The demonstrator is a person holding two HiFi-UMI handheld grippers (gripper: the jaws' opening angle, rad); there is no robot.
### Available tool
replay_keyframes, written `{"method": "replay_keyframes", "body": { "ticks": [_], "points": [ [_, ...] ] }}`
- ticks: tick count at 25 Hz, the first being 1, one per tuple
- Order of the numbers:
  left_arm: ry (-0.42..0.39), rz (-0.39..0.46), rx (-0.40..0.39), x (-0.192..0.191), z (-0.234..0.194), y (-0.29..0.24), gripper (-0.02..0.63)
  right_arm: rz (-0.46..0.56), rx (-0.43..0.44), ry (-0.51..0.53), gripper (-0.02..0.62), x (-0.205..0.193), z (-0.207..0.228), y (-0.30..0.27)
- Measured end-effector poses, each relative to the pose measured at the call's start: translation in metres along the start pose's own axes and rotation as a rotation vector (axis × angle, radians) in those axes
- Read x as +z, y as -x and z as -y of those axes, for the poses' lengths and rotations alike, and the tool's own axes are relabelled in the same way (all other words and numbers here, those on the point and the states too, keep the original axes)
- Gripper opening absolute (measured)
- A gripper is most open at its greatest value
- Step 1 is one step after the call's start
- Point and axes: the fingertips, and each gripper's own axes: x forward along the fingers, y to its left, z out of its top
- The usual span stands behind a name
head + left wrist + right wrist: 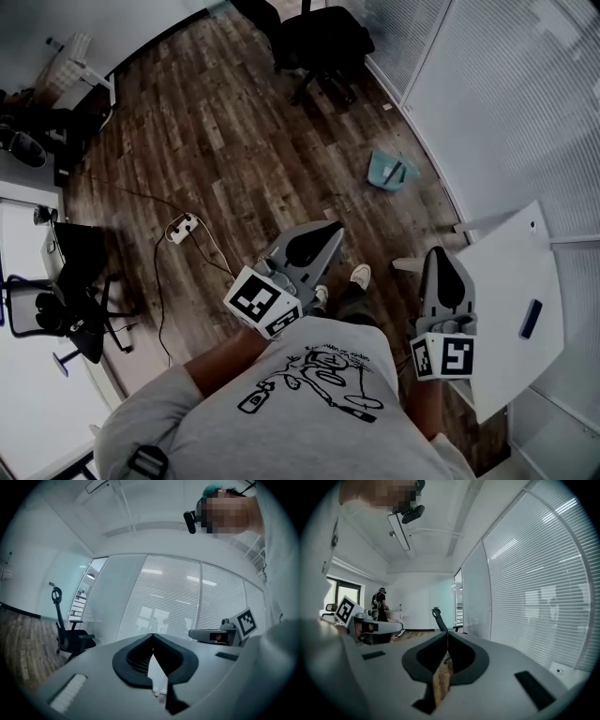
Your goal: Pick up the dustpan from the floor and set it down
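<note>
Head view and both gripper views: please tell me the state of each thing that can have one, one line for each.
Teal plastic dustpan: lying on the dark wooden floor, apart from both grippers.
Left gripper: jaws together, nothing between them.
Right gripper: jaws together, nothing between them.
Black office chair: standing upright, nobody in it.
White power strip: lying on the floor, cable attached.

A black office chair [323, 42] and power strip [182, 226] sit on wood floor [206, 141].
</note>
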Motion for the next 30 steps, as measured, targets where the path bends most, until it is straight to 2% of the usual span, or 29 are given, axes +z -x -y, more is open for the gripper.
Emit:
{"method": "replay_keyframes", "body": {
  "ticks": [9, 18, 24, 30],
  "points": [
    [-0.024, -0.003, -0.012, 0.007, 0.015, -0.097, 0.002, 0.009, -0.001, -0.015, 0.006, 0.002, 0.094, -0.026],
    [-0.031, -0.014, 0.001, 0.003, 0.039, -0.170, 0.002, 0.013, 0.020, -0.031, 0.006, -0.001, 0.171, -0.038],
    [-0.029, -0.020, 0.009, -0.004, 0.045, -0.193, 0.002, 0.009, 0.022, -0.026, 0.006, -0.006, 0.198, -0.039],
    [-0.023, -0.027, 0.001, -0.005, 0.035, -0.217, 0.002, -0.004, 0.047, -0.030, 0.006, -0.008, 0.203, -0.056]
  ]
}}
